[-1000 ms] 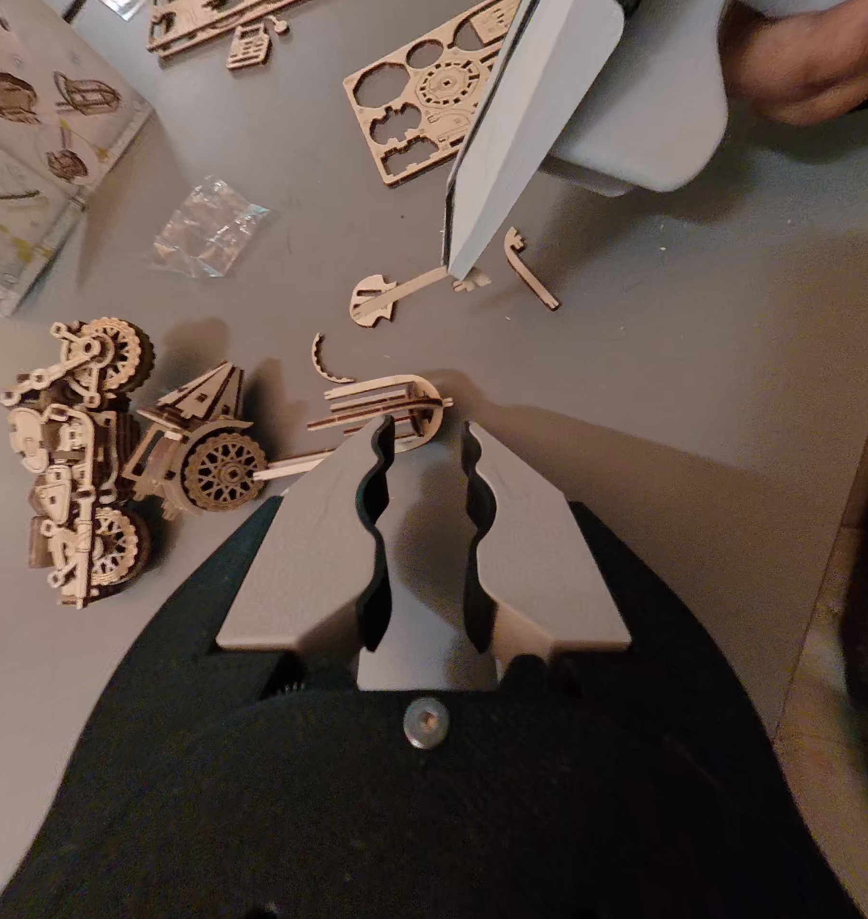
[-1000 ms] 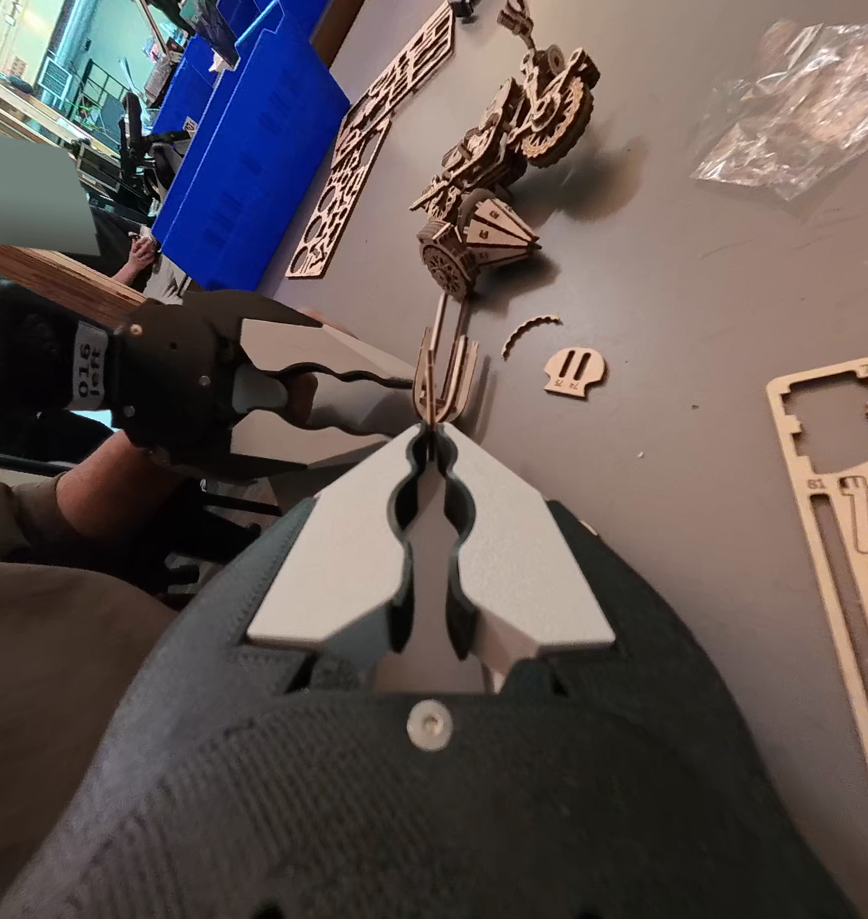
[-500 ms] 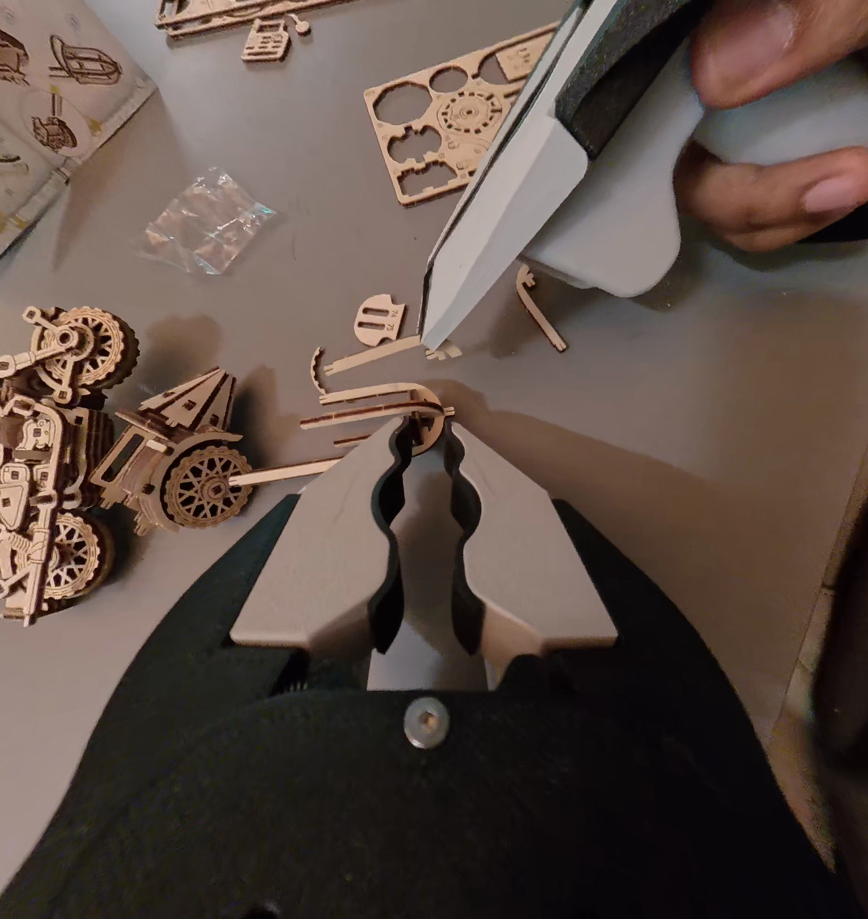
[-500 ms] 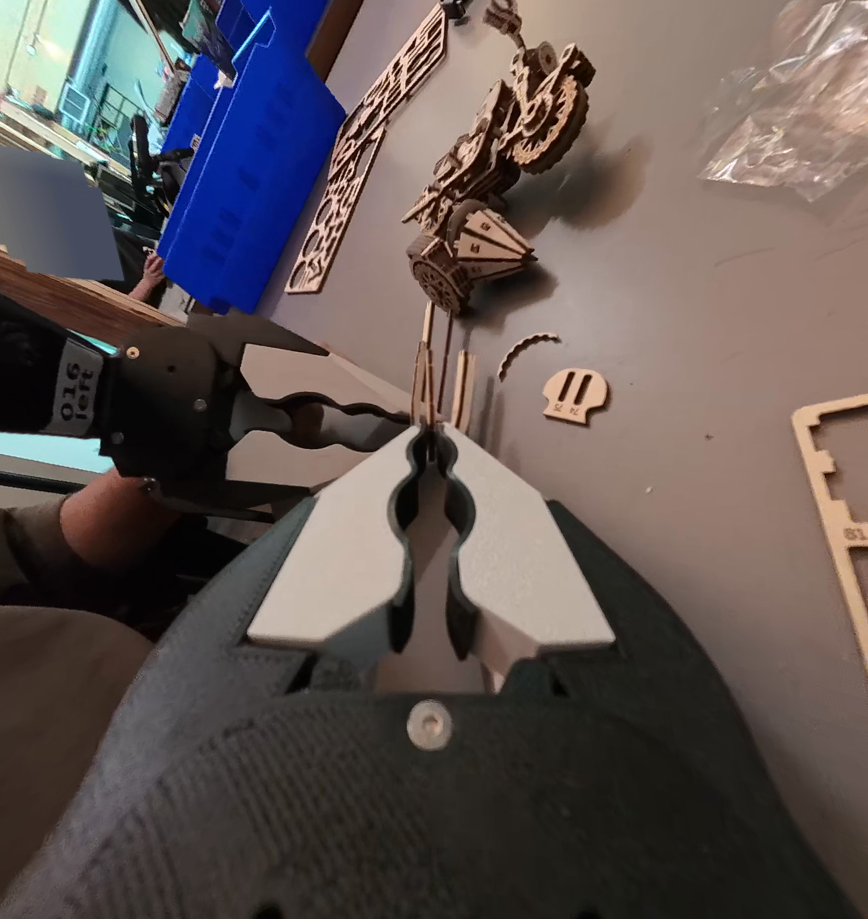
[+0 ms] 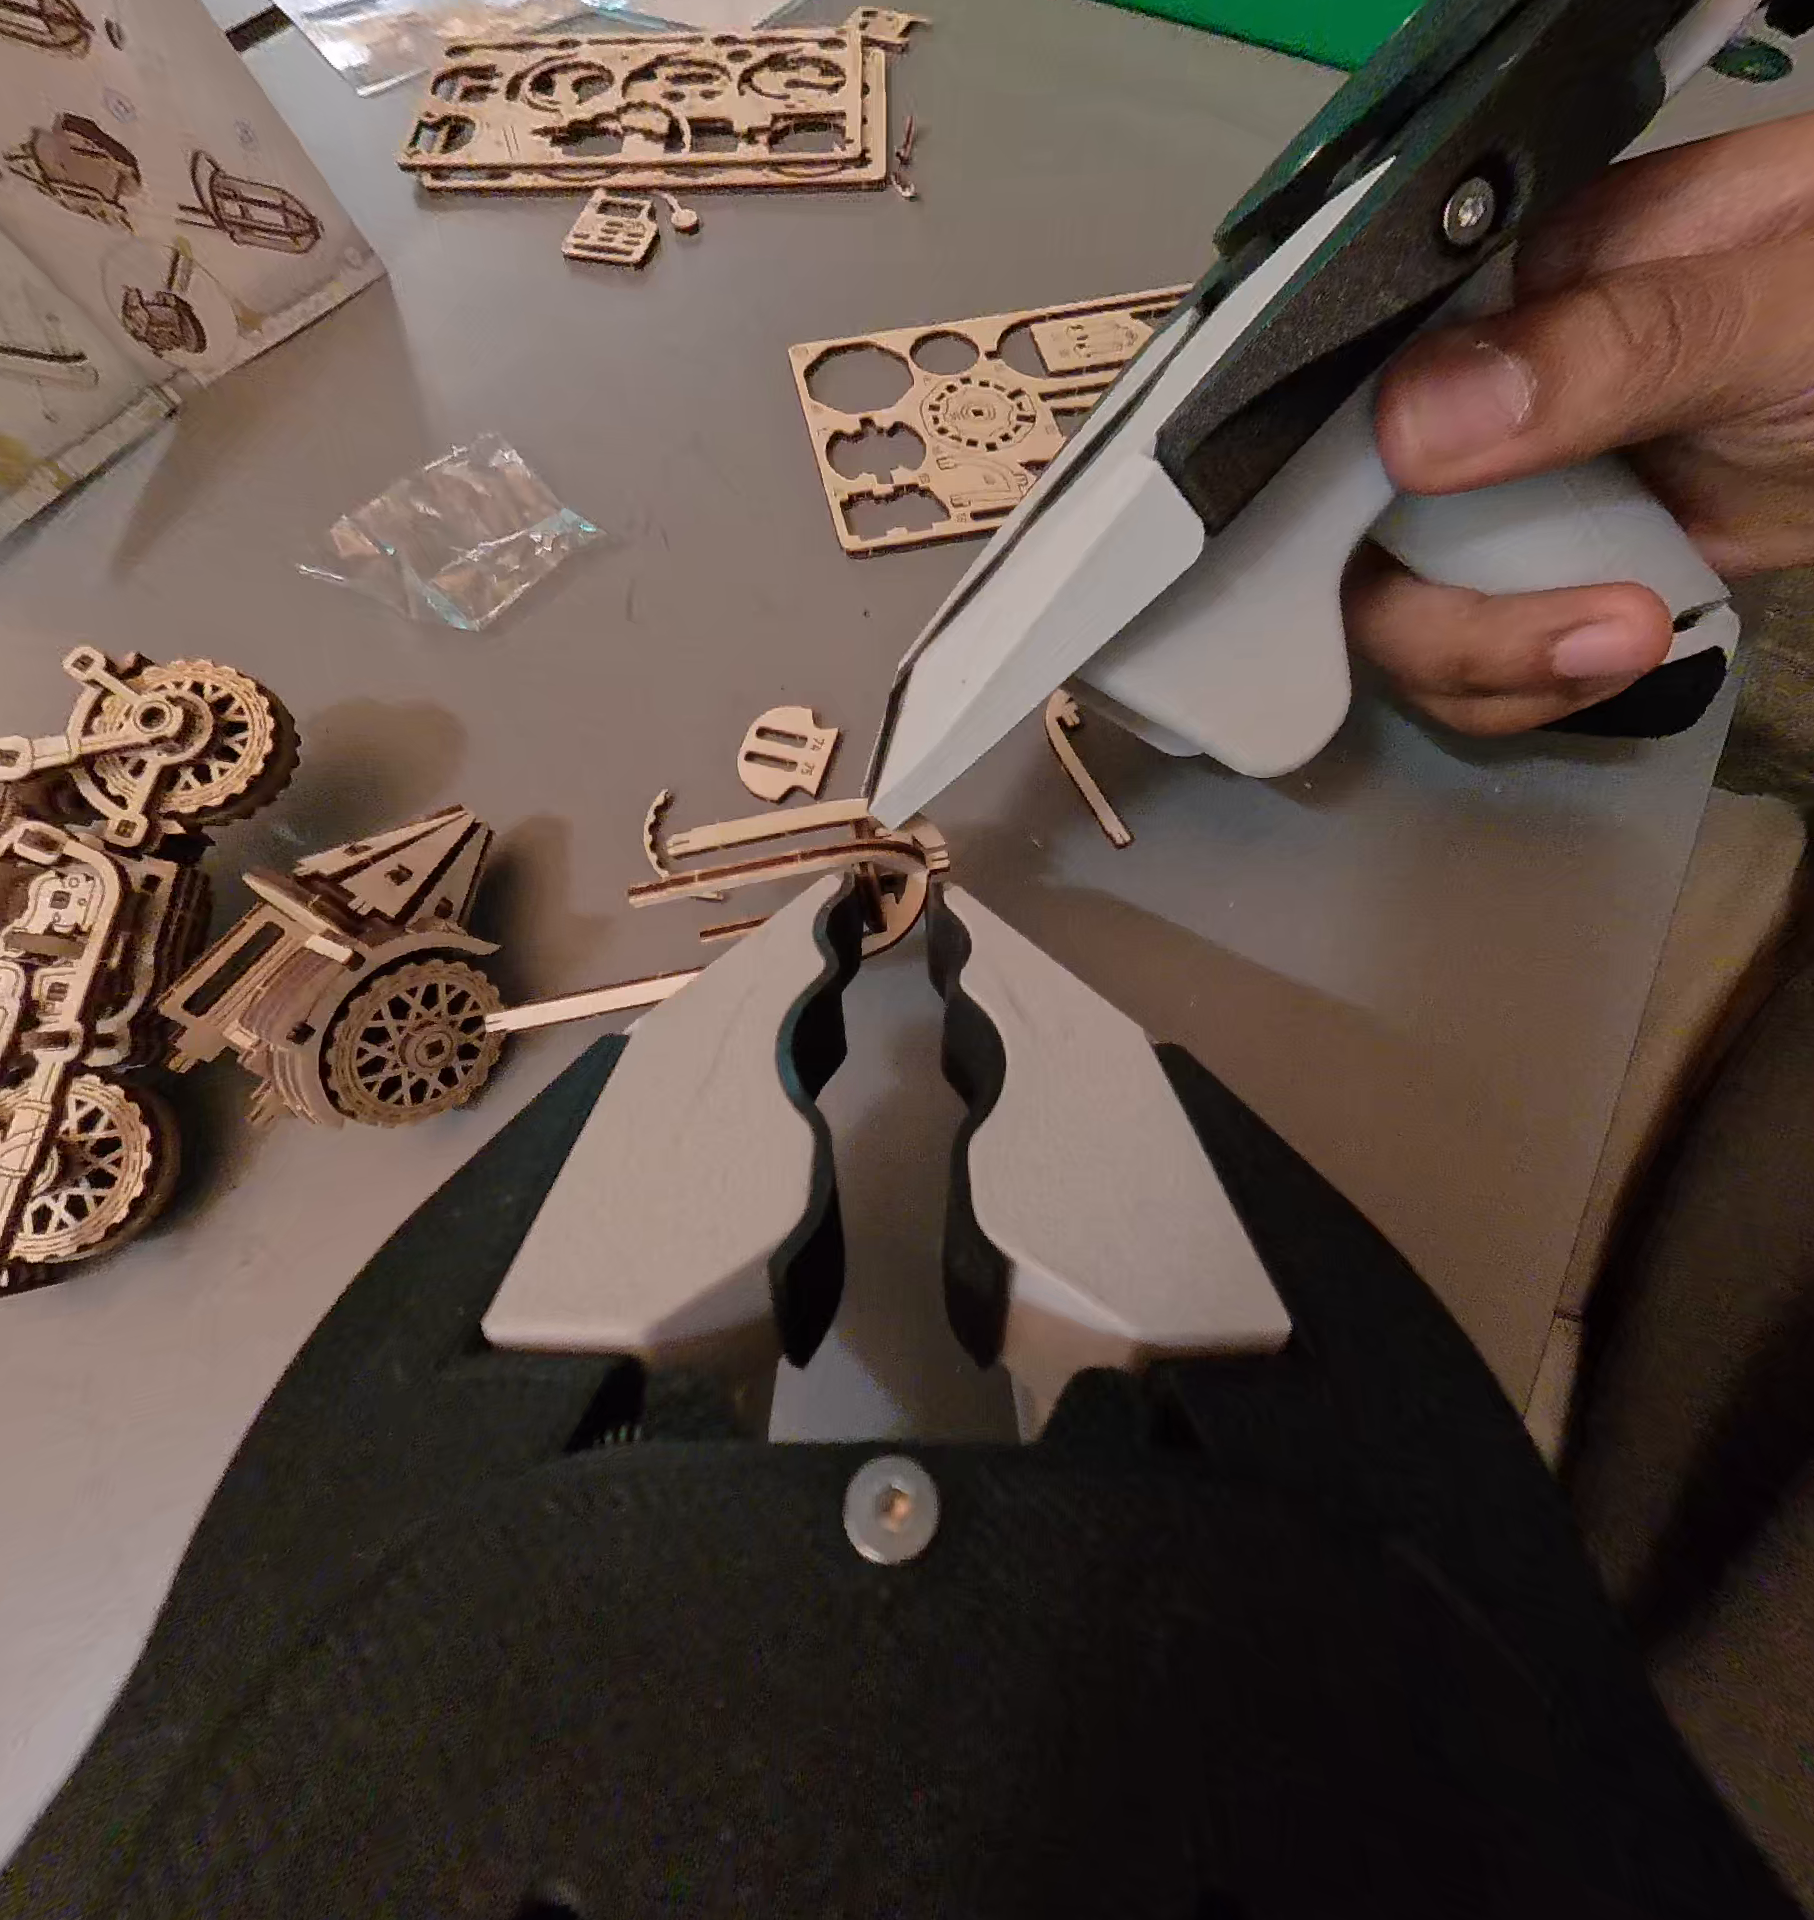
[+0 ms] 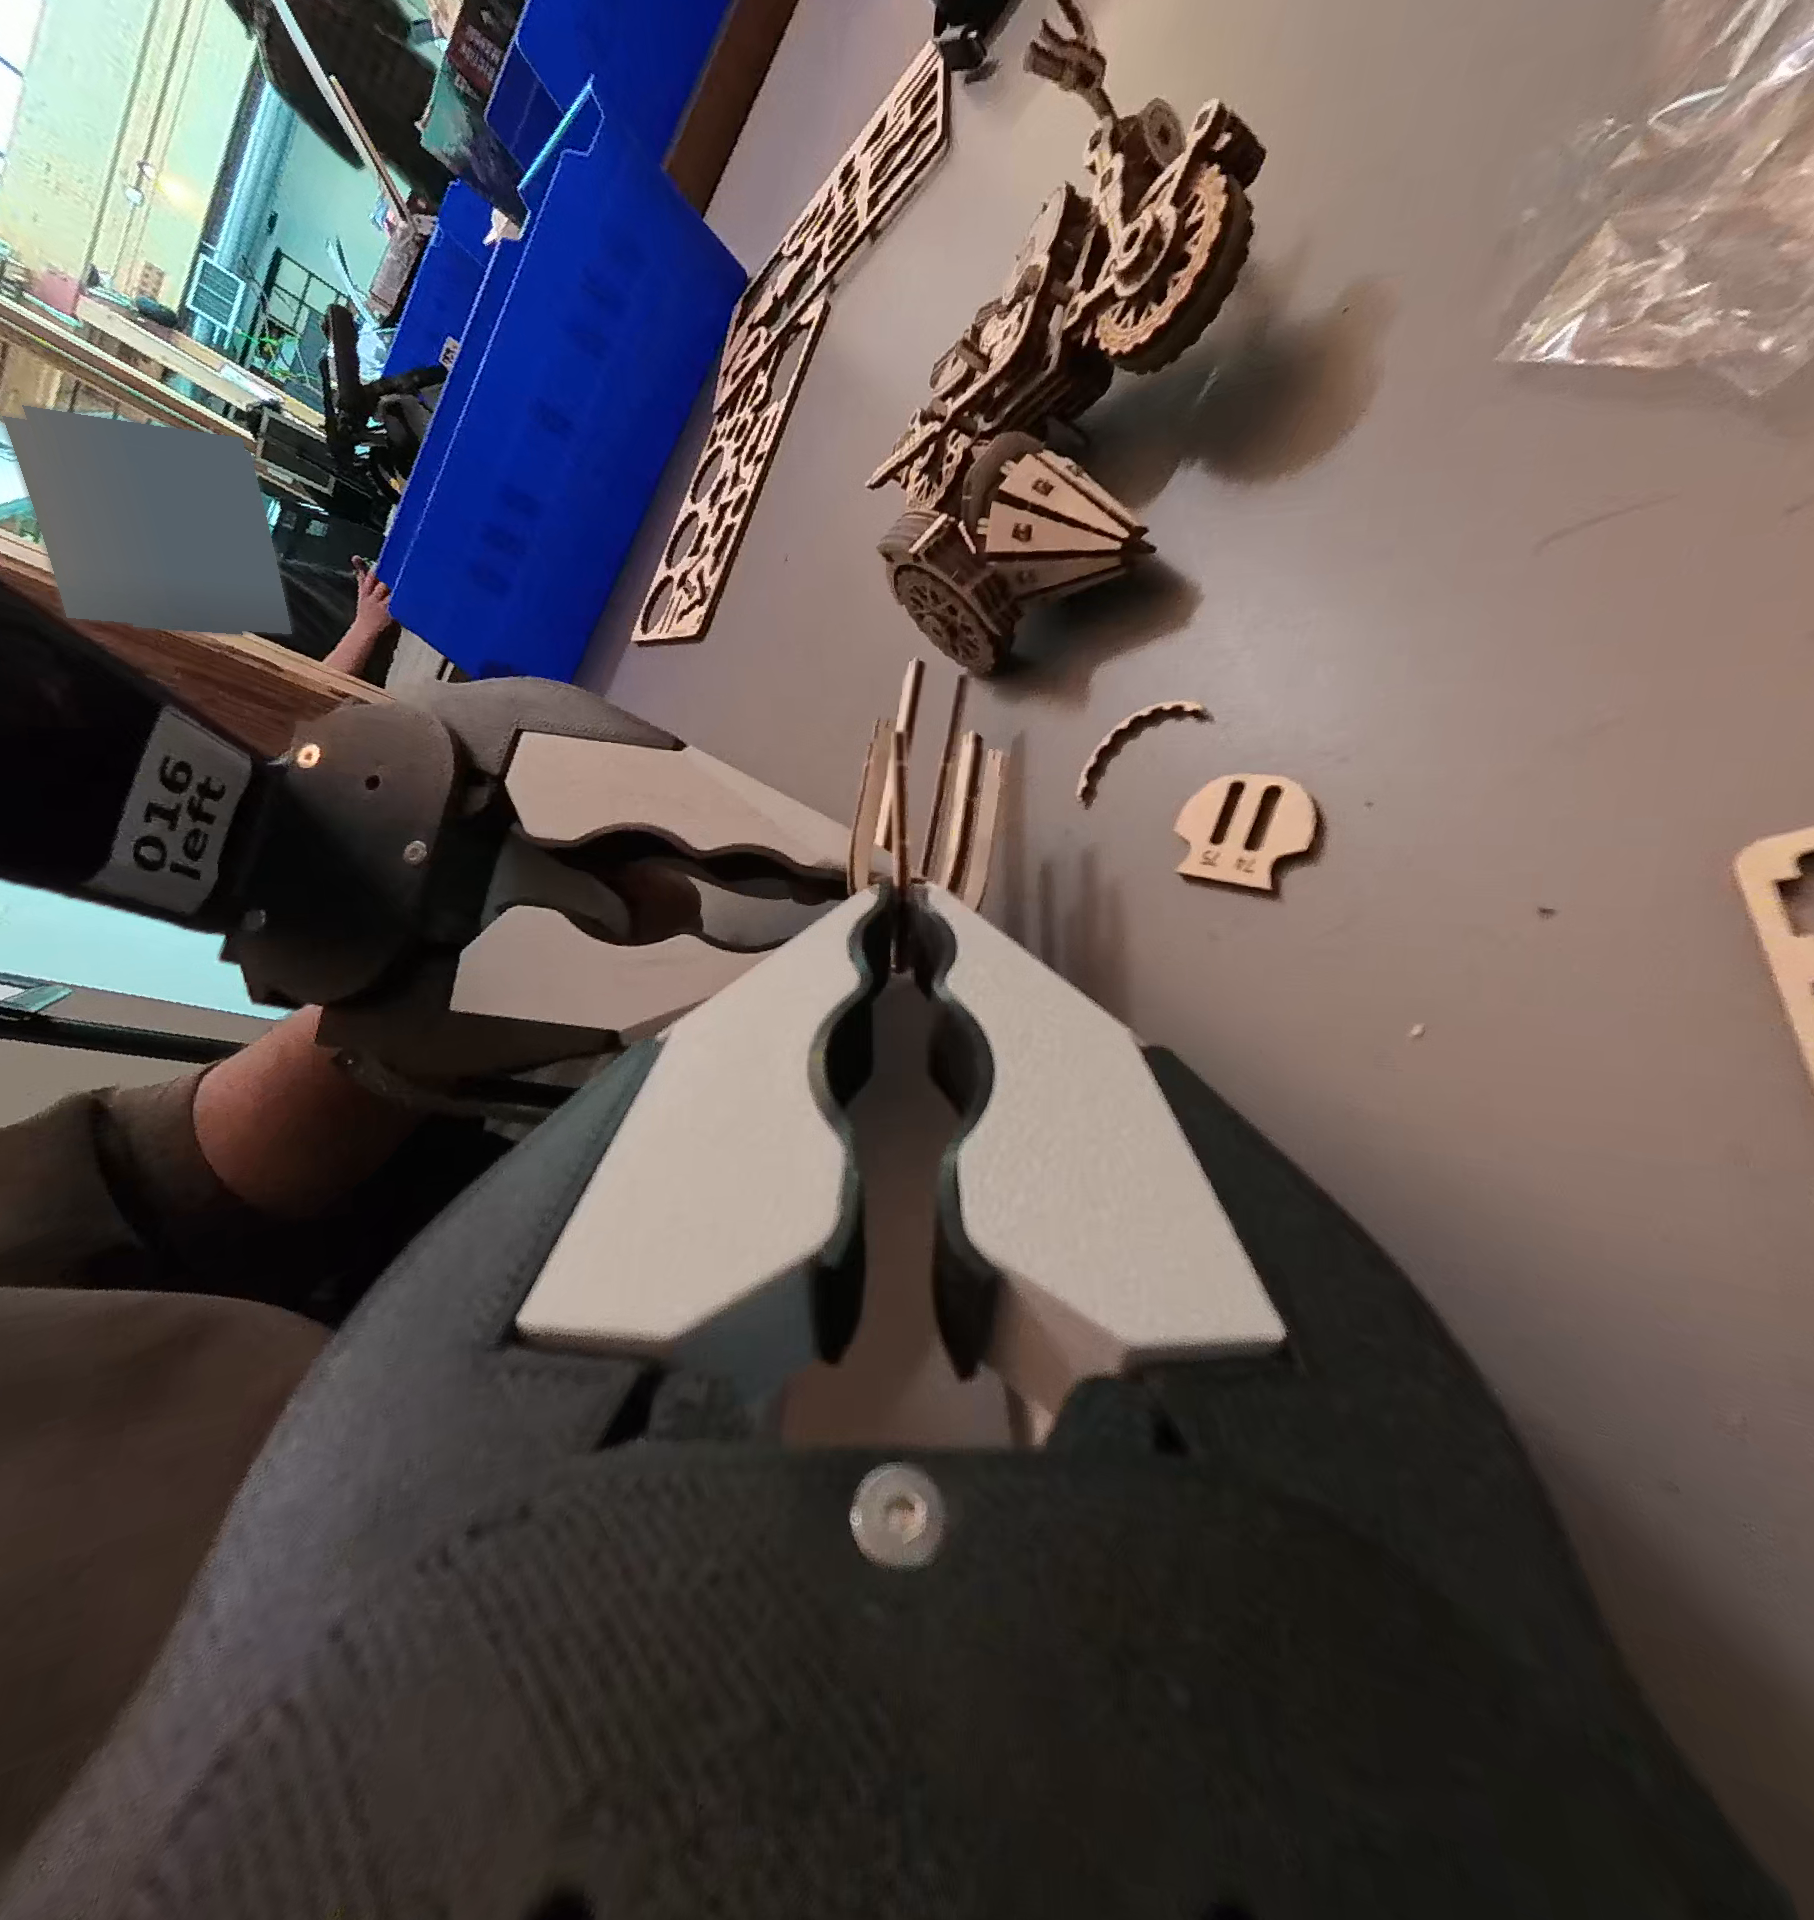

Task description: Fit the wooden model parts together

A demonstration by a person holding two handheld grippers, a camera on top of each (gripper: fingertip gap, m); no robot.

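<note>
A U-shaped wooden frame [image 5: 778, 864] lies low over the grey table, and its rounded end sits between my left gripper's fingertips. My left gripper [image 5: 890, 909] is shut on that rounded end. My right gripper [image 6: 898, 920] is shut on a thin wooden strip [image 6: 905, 748] and holds it edge-on against the frame [image 6: 970, 810]. In the left wrist view the right gripper [image 5: 882, 805] comes in from the upper right, with its tip touching the frame's bend. The left gripper [image 6: 841, 883] shows at the left of the right wrist view.
A built wooden motorcycle [image 5: 72, 935] and sidecar [image 5: 363, 997] stand at the left. A slotted round piece [image 5: 787, 753], a toothed arc [image 5: 657, 831] and a hooked piece [image 5: 1085, 784] lie near the frame. Part sheets [image 5: 944, 436], a plastic bag [image 5: 456, 530] and a booklet [image 5: 103, 208] lie farther back. Both grippers' tips are roughly 6 cm from the slotted round piece [image 5: 787, 753]. It is also in sight in the right wrist view [image 6: 1228, 831].
My left gripper moved forward and closed on the frame's rounded end. My right gripper brought the thin strip down and in until it met the frame.
</note>
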